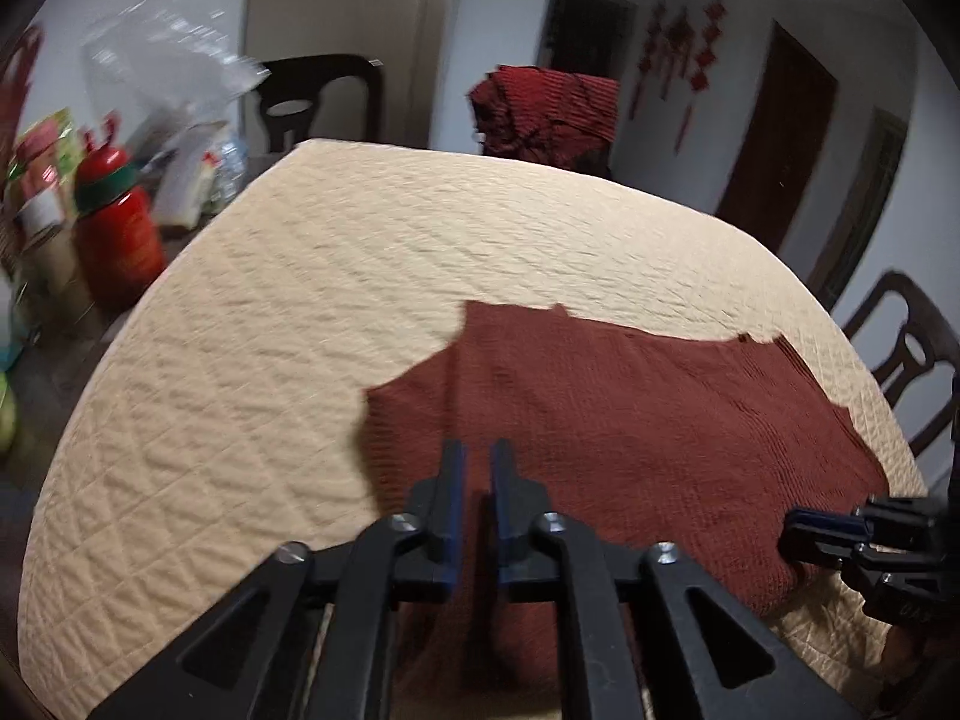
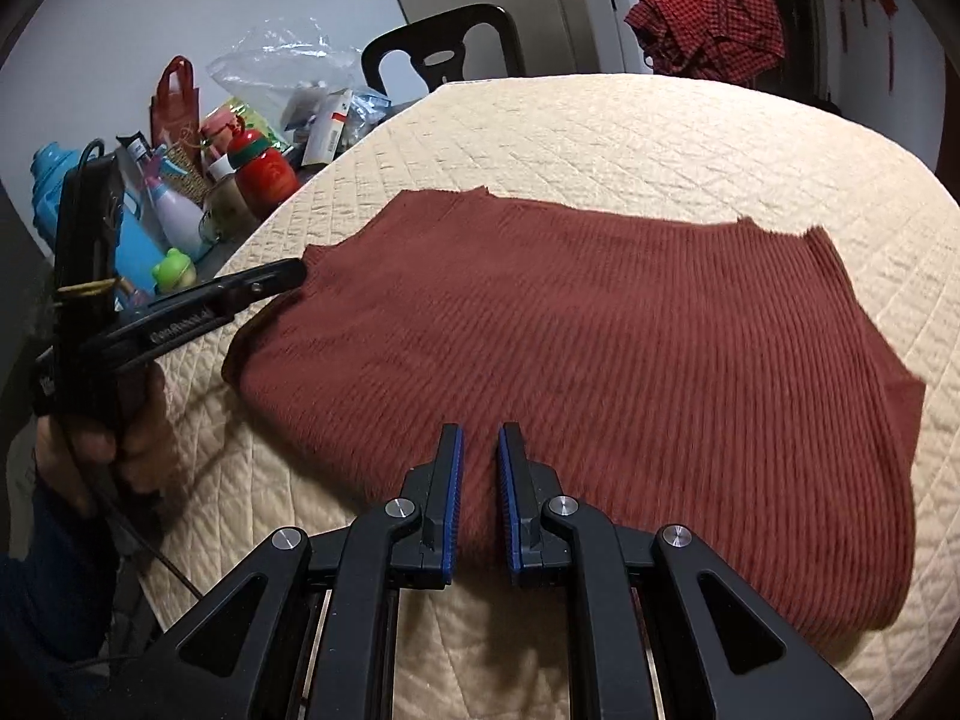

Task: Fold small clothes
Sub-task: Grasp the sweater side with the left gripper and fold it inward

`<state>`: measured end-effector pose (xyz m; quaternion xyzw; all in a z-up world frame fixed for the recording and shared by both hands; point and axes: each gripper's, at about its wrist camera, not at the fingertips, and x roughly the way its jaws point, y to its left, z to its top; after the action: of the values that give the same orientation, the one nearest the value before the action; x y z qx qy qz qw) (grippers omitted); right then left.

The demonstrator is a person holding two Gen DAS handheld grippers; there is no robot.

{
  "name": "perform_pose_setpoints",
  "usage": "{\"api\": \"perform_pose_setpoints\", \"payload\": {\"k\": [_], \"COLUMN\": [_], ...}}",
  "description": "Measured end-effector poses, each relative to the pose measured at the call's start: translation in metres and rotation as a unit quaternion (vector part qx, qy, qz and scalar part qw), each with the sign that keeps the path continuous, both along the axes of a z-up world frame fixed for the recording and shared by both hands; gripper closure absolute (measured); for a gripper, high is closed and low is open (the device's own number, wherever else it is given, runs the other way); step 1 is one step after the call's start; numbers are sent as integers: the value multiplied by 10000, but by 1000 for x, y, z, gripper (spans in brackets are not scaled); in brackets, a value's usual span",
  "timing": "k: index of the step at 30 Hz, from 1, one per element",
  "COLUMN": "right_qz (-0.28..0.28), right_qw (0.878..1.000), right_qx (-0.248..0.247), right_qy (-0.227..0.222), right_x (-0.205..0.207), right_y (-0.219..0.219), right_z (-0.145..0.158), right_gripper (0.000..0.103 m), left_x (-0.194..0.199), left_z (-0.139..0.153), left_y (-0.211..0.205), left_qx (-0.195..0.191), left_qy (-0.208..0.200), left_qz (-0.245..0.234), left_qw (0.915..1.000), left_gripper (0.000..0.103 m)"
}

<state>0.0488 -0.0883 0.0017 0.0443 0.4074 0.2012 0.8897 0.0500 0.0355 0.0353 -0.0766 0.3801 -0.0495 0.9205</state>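
Cream quilted cloth covers the tabletop, and both claws hang over its near edge. The right gripper points down at the near hem of the sweater. Its blue pads stand a narrow slit apart, with only blurred knit showing through the gap and nothing pinched. The left gripper is likewise parted by a thin slit, empty, over the sweater's left part. From the right wrist view its tip sits at the sweater's left corner; whether it touches the knit I cannot tell. A hand grips its handle beyond the tabletop's left edge.

The rust-red ribbed sweater lies flat across the near half of the tabletop, its right side close to the right edge. Beyond the far edge, a red checked cloth is draped over a chair. Along the left edge stands clutter: a red bottle, a clear plastic bag and a dark chair behind them.
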Motion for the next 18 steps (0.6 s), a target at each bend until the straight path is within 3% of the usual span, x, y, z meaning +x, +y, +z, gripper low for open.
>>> {"api": "perform_pose_setpoints", "payload": {"k": [1,5,11,18], "right_qz": [-16,80,166,-71], "right_qw": [10000,10000,9998,9997], "right_qx": [29,20,-12,241], "right_qy": [10,5,76,-47], "right_x": [-1,-6,-10,12], "right_y": [-1,1,3,-5], "right_z": [1,1,-4,3], "right_gripper": [91,91,91,91], "left_x": [-3,-10,-2,16], "left_z": [-1,-10,-25,-28], "left_y": [7,24,33,28], "left_qx": [-53,-326,-850,-1098], "left_qy": [36,186,367,357], "left_qz": [93,184,193,34], "left_qw": [9999,9991,9955,9933], "left_gripper": [73,61,55,48]}}
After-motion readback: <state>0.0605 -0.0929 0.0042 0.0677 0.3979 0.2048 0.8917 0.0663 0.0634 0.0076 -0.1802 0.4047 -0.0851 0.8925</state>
